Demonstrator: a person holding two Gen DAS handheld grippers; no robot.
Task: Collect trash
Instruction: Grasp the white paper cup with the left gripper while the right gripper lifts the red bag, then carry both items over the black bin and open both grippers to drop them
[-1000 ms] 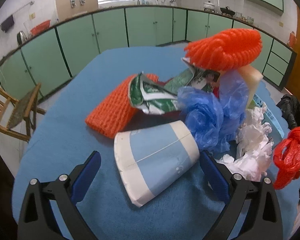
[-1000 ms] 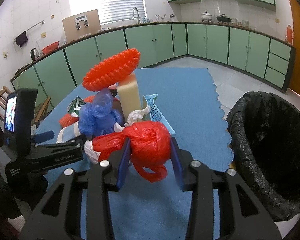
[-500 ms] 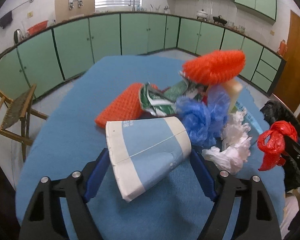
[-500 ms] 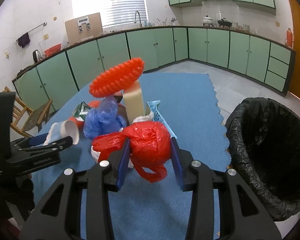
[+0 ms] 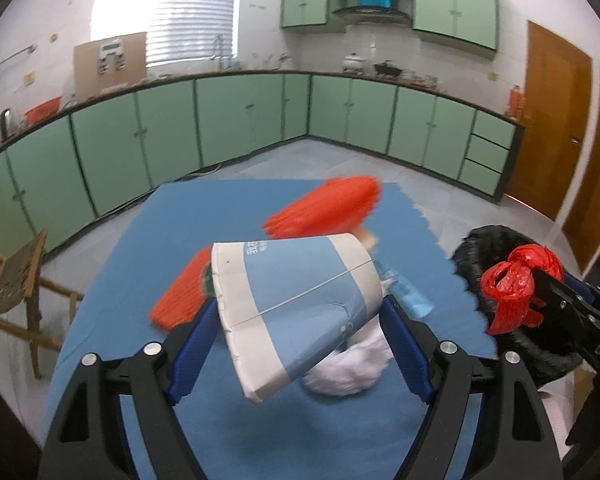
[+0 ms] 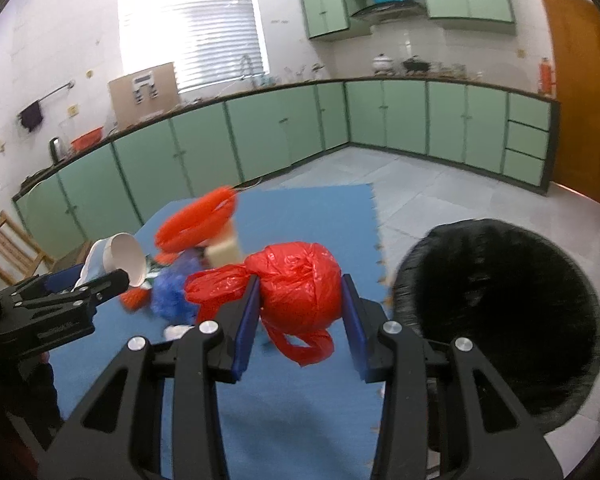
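Note:
My left gripper point(image 5: 296, 320) is shut on a crushed blue-and-white paper cup point(image 5: 296, 300), held sideways in the air above the blue table point(image 5: 180, 216). That cup point(image 6: 118, 260) also shows at the left of the right wrist view, its mouth facing the camera. My right gripper point(image 6: 300, 312) is shut on a knotted red plastic bag point(image 6: 300, 284), lifted just left of the black-lined trash bin point(image 6: 496, 308). The red bag point(image 5: 516, 280) and the bin point(image 5: 480, 240) appear at the right of the left wrist view.
Still on the table lie an orange foam net point(image 5: 328, 204), a second orange net point(image 5: 180, 296), white tissue point(image 5: 348, 368), a blue plastic bag point(image 6: 172, 292) and a pale sponge block point(image 6: 224, 248). A wooden chair point(image 5: 16, 284) stands left; green cabinets line the walls.
The left gripper closed on the paper cup and lifted it off the table. The right gripper rose with the red bag, closer to the bin. Both views tilted up.

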